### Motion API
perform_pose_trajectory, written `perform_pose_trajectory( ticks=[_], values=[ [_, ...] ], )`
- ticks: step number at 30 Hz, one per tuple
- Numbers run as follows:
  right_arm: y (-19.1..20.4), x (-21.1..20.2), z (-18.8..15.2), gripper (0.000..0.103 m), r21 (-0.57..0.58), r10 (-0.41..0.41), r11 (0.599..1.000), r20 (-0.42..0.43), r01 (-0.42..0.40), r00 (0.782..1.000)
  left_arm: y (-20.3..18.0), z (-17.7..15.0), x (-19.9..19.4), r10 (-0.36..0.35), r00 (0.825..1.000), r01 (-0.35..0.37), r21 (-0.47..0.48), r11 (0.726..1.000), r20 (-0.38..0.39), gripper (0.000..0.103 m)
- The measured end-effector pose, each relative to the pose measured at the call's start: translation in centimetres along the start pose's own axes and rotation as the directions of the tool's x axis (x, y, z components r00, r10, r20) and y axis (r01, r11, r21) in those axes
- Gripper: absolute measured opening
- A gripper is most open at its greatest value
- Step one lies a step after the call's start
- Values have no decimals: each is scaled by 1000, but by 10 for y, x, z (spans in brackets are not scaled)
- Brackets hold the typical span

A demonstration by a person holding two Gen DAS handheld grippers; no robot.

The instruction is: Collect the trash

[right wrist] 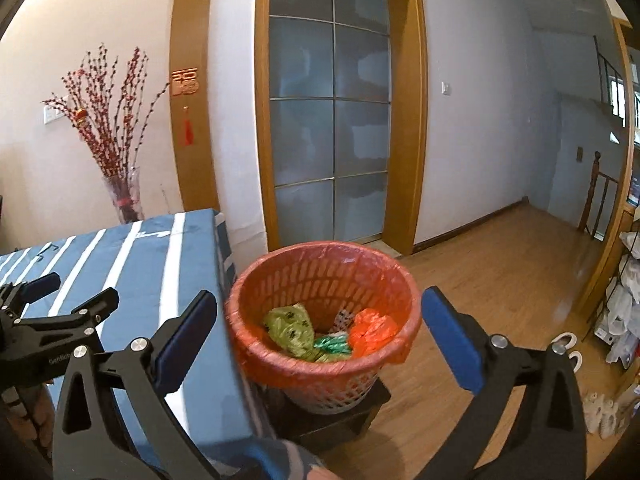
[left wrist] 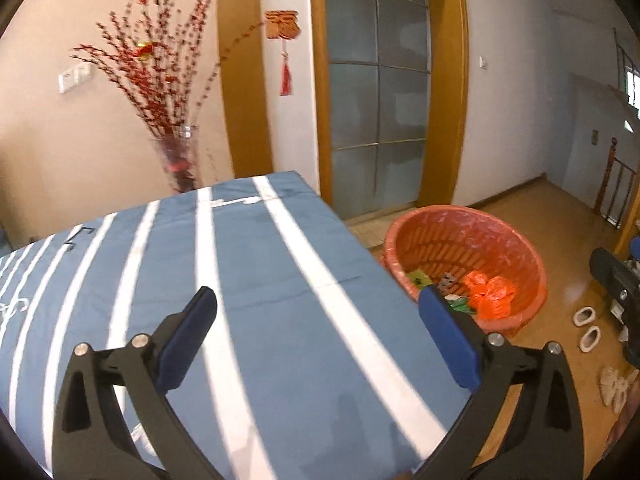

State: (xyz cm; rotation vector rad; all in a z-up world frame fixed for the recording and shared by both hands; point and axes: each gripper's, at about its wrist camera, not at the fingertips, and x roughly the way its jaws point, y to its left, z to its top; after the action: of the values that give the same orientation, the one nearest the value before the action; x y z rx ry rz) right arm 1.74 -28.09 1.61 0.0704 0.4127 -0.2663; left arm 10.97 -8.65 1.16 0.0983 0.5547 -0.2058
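Trash (right wrist: pixel 320 336) lies bagged in the orange basket (right wrist: pixel 256 344), just right of the striped table (right wrist: pixel 132 264). Right gripper (right wrist: pixel 320 320) and left gripper (left wrist: pixel 316 320) both gape wide, empty. Drop step looks done; next calls for finding more litter.

Tabletop (left wrist: pixel 280 280) under matt blue-and-white striped cloth. Orange plastic lattice wastebasket (right wrist: pixel 320 280) lined with thin, crinkly plastic film. Floor (right wrist: pixel 500 264) glossy wood; door (right wrist: pixel 332 120) frosted glass.

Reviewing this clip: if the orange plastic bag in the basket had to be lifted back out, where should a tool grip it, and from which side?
Grip the orange bag on its crumpled top folds, coming straight down through the basket's open mouth; its walls block any side approach.
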Motion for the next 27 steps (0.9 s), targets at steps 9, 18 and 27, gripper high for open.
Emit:
perform_pose_trajectory(
  ticks=[9, 18, 27],
  values=[
    [13, -7, -20, 101, 11, -42, 999, -55, 42, 998, 22, -24, -28, 50, 999, -51, -66, 997, -17, 99],
    [19, -25, -26, 101, 10, -49, 999, -39, 49, 998, 36, -36, -45, 89, 996, -90, -103, 991, -15, 99],
    [20, -44, -34, 101, 5, -19, 1000, -30, 19, 999, 39, -49, -66, 105, 994, -103, -114, 988, 14, 99]
  ],
)
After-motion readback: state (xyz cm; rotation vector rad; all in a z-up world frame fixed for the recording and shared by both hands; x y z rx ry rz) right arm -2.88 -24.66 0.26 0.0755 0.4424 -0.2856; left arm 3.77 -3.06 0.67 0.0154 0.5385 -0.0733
